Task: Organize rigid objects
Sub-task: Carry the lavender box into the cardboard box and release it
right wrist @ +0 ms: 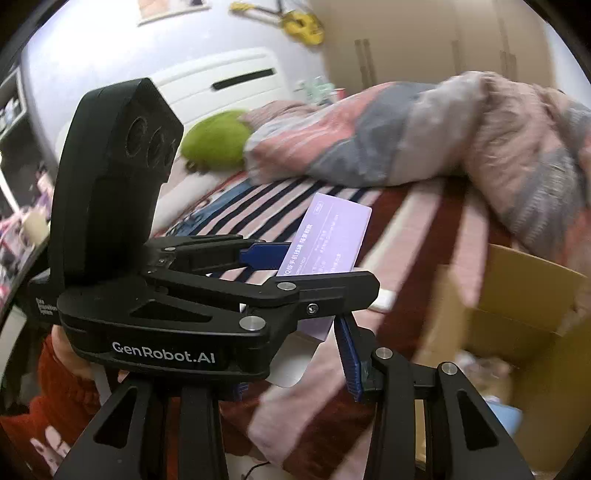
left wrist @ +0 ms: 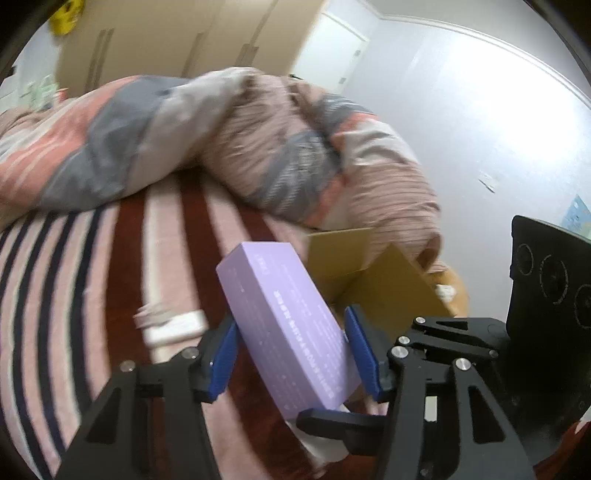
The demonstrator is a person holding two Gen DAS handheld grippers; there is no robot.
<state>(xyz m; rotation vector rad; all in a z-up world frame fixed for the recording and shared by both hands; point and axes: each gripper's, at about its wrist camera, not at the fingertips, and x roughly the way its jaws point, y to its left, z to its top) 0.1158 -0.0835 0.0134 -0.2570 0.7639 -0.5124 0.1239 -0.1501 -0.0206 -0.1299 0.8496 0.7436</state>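
Purple box (left wrist: 284, 325) clamped in left gripper (left wrist: 291, 354); right gripper's (right wrist: 295, 373) grip unclear; green cushion (right wrist: 216, 138) right-view only.

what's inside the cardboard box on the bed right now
The cardboard box stands open. Blurred pale and light-blue items lie at its bottom, too smeared to identify. Its near wall and flaps cover the rest of the inside.

One lilac box (left wrist: 291, 328), one open cardboard carton (left wrist: 373, 277) just behind it. One striped bed sheet (left wrist: 110, 258) under the box, one bunched duvet (left wrist: 207, 136) beyond it. One green cushion (right wrist: 216, 138) far past the box, near one white headboard (right wrist: 221, 74). One yellow toy guitar (right wrist: 295, 20) on the wall above. Two grippers: left (left wrist: 291, 354), right (right wrist: 295, 365).
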